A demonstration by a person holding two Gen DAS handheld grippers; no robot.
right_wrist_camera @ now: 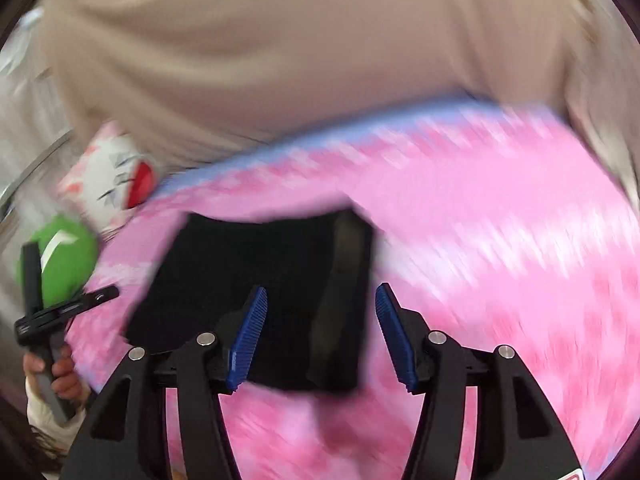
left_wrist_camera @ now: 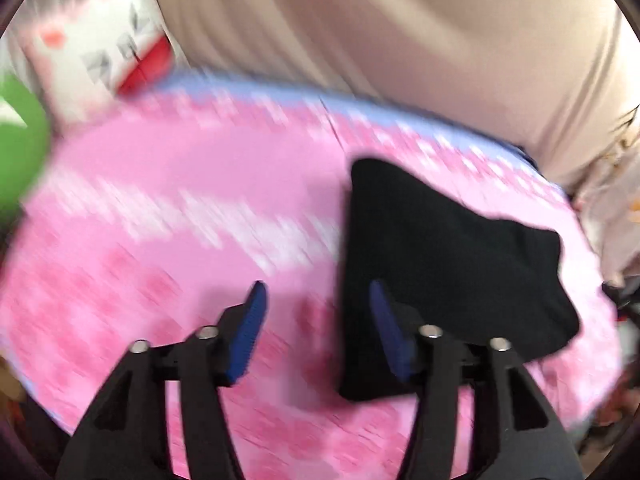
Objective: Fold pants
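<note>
The black pants point(left_wrist_camera: 440, 264) lie folded into a compact bundle on the pink patterned bed cover point(left_wrist_camera: 180, 208). My left gripper point(left_wrist_camera: 316, 292) is open and empty, held above the cover at the bundle's left edge. In the right wrist view the folded pants point(right_wrist_camera: 260, 276) lie flat ahead of my right gripper point(right_wrist_camera: 322, 294), which is open and empty above the bundle's near right part. The left gripper's handle point(right_wrist_camera: 44, 320), held in a hand, shows at the far left of that view. Both views are motion-blurred.
A white and pink cushion with a red mouth point(left_wrist_camera: 100, 52) and a green plush point(left_wrist_camera: 20, 148) sit at the cover's far left; both also show in the right wrist view, cushion point(right_wrist_camera: 112, 176) and plush point(right_wrist_camera: 64, 260). A beige curtain point(left_wrist_camera: 380, 32) hangs behind the bed.
</note>
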